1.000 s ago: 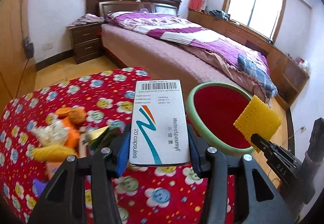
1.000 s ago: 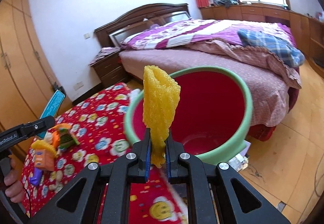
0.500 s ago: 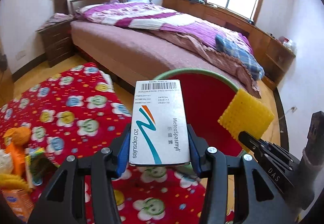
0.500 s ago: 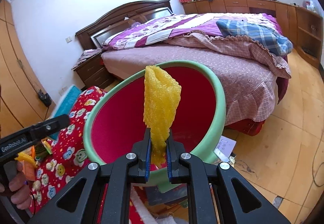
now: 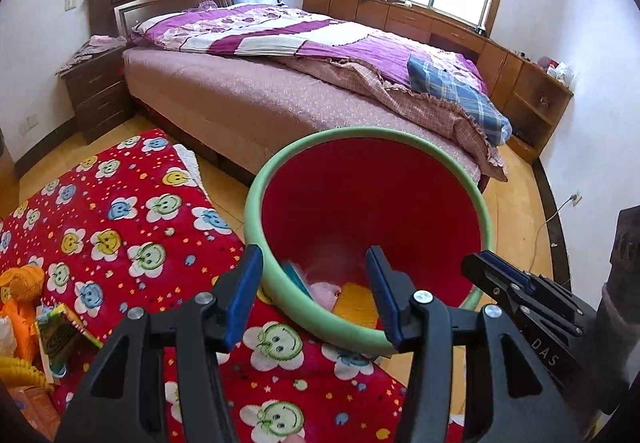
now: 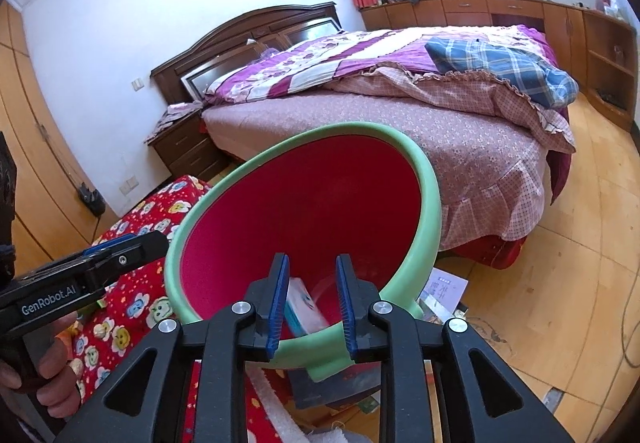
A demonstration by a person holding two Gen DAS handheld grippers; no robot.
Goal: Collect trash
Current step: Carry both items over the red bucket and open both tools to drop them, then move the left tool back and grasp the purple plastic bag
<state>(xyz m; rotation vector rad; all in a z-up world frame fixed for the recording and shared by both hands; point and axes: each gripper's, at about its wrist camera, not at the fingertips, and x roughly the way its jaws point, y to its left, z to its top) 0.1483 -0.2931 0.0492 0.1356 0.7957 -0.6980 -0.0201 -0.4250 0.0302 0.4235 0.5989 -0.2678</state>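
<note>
**Both hand-held grippers empty over the bin**

From the left wrist view I see the left hand-held gripper with its blue pads standing well apart and nothing between them; its jaws have just been opening. It hangs over the near rim of the red bin with the green rim.

The right hand-held gripper is parted a little, nothing between the pads; its jaws have just been opening too. It sits over the bin's near edge, and in the left view it shows at the right side of the bin.

Inside the bin, at the bottom: the white-and-teal capsule box leaning against the wall, the yellow sponge piece lying flat, and something pink between them that I cannot identify.

Left of the bin, the red flower-print cloth covers the tabletop. At its far left edge sits a cluster of orange and yellow items.

Papers lie on the floor beside the bin. Beyond, the bed with a purple quilt.
</note>
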